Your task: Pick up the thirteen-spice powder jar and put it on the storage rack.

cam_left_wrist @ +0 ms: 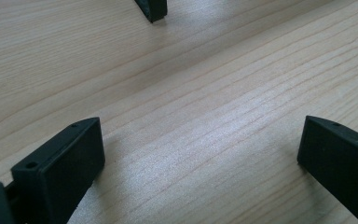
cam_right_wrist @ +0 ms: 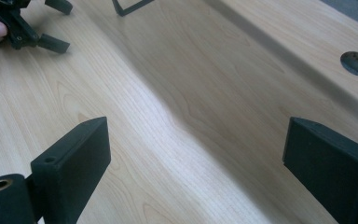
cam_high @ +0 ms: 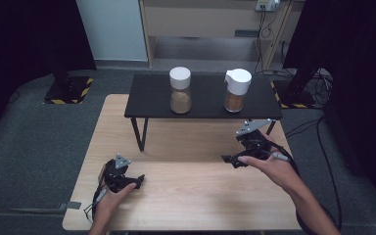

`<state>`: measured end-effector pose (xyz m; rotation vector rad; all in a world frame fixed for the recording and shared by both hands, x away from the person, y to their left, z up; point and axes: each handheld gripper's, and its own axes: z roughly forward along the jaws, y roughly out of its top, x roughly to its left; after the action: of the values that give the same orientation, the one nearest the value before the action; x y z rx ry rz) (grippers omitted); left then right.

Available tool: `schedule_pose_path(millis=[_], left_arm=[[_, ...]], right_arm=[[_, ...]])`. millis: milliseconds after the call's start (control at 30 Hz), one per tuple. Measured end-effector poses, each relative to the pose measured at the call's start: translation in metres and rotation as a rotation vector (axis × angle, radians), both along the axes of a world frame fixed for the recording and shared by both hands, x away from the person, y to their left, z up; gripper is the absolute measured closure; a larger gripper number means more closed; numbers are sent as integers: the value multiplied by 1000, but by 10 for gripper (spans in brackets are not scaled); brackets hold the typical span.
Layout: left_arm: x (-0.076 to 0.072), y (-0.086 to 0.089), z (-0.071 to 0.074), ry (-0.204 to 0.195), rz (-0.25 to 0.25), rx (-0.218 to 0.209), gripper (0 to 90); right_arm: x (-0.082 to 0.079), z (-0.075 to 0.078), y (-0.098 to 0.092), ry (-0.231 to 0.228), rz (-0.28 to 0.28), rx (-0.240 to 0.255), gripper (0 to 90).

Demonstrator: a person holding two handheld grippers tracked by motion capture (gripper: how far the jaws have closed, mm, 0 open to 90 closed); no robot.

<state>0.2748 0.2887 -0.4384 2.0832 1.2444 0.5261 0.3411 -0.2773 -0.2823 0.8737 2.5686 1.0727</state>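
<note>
Standing upright on the black shelf [cam_high: 152,98] at the far side of the wooden surface [cam_high: 191,196], two glass jars keep their long axes vertical, lids pointing straight up. The left jar [cam_high: 180,90] has a round white cap and pale brown powder in its lower half; the right jar [cam_high: 236,90], just beside the shelf's right end, has a white pour-spout lid and a redder brown filling. They are well apart from each other.

Nearest to the right jar, the right gripper [cam_high: 231,159] hangs above the surface in front of the shelf, its fingers pointing leftward and spread wide, released, with bare wood between them in the right gripper view [cam_right_wrist: 196,154].

Farther off, at the near left, the left gripper [cam_high: 138,181] rests low on the surface, pointing right. Its fingers [cam_left_wrist: 65,163] also stand wide apart, released, with nothing but wood grain between them.
</note>
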Motion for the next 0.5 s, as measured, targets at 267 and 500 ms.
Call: schedule_pose_path(millis=[267, 500], left_arm=[[0, 0, 0, 0, 1, -1, 0], [0, 0, 0, 0, 1, 0, 0]], right_arm=[[-1, -10, -2, 11, 1, -1, 81], [-3, -22, -6, 19, -13, 8, 77]])
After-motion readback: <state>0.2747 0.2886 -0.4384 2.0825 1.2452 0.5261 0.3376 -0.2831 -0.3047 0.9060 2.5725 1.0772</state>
